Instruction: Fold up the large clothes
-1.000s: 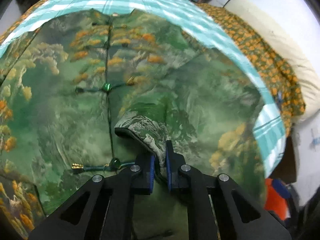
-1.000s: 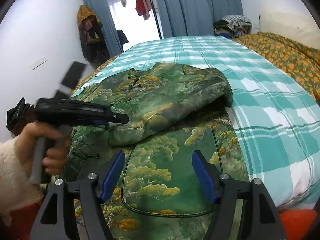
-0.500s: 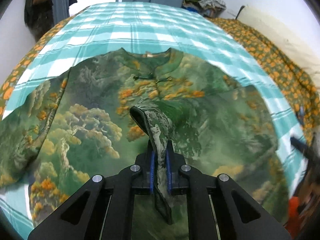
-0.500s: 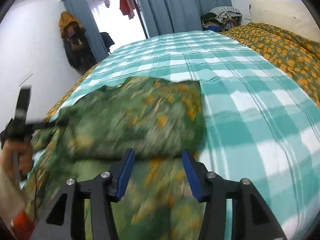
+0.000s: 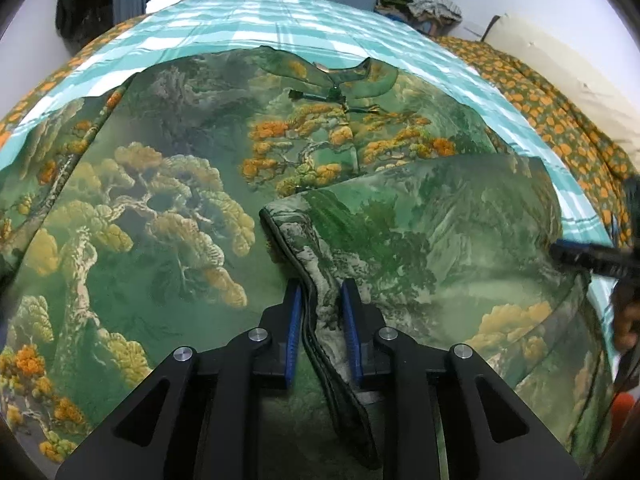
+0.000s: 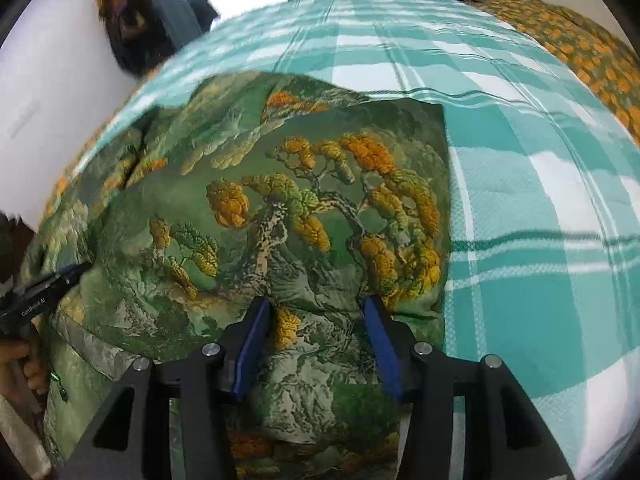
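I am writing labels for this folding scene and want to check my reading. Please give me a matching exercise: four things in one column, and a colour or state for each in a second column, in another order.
Things:
1. left gripper
2. right gripper
3. bed sheet
4. blanket

States or colours:
a. teal and white check
b. open, over the jacket
c. orange flower print
d. around the sleeve cuff

Pairs: 1-d, 2-b, 3-a, 4-c

Jacket on bed, folded sleeve on top, right side.
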{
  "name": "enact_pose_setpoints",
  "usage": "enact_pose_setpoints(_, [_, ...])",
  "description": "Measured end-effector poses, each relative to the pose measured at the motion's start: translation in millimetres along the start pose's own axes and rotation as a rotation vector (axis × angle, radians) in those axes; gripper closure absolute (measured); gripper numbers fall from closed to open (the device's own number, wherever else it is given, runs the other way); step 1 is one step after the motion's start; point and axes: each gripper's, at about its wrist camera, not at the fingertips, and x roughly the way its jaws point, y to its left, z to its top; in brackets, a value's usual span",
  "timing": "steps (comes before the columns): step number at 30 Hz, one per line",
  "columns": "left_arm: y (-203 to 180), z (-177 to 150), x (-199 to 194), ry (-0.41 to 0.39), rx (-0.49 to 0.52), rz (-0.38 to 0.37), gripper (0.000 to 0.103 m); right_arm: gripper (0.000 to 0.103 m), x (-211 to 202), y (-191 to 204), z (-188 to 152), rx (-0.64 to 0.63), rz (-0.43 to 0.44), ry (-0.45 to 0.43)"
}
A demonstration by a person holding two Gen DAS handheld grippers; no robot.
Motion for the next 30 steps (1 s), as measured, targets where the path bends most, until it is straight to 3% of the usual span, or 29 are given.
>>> enact_pose_setpoints(2, [1, 0, 0, -0.006, -0.002, -0.005, 0.082, 0.052, -11, 1, 16, -0.007, -0.008, -0.014])
enact_pose_setpoints(4, [2, 1, 2, -0.011, -0.008, -0.011, 0.082, 0.052, -26, 3, 41, 0.005, -0.015, -0.116])
enact_pose_setpoints(6, [2, -1, 0, -0.018, -0.014, -0.011, 0.082, 0.052, -25, 1, 62, 0.045, -0.004, -0.164])
enact_pose_setpoints(9, [1, -5, 0, -0.029, -0.005, 0.004, 0.082, 0.052, 1, -4, 83, 0.106, 0.032, -0.136])
enact_pose_setpoints(11, [0, -6, 0, -0.031, 0.0, 0.01, 0.082, 0.052, 32, -8, 84, 0.153, 0.035, -0.061])
enact_pose_setpoints(12, [0, -6, 0, -0.031, -0.001, 0.009, 0.082, 0.052, 43, -8, 79, 0.171, 0.044, -0.023])
enact_pose_setpoints(14, [0, -6, 0, -0.032, -0.005, 0.004, 0.082, 0.052, 48, -10, 72, 0.19, 0.056, -0.028])
enact_pose_setpoints(20, [1, -7, 0, -0.035, -0.007, 0.002, 0.082, 0.052, 13, -6, 36, 0.176, 0.1, -0.049])
enact_pose_setpoints(27, [0, -5, -2, -0.03, -0.006, 0.006, 0.081, 0.052, -36, 13, -49, 0.108, 0.058, -0.072])
enact_pose_setpoints(28, [0, -4, -4, -0.031, -0.009, 0.008, 0.078, 0.052, -45, 18, -59, 0.098, 0.038, -0.08])
enact_pose_setpoints(29, [1, -3, -8, -0.027, -0.016, 0.019, 0.067, 0.052, -52, 22, -68, 0.09, 0.03, -0.079])
enact_pose_setpoints(30, [0, -3, -12, -0.025, -0.022, 0.029, 0.05, 0.052, -61, 31, -82, 0.083, 0.038, -0.078])
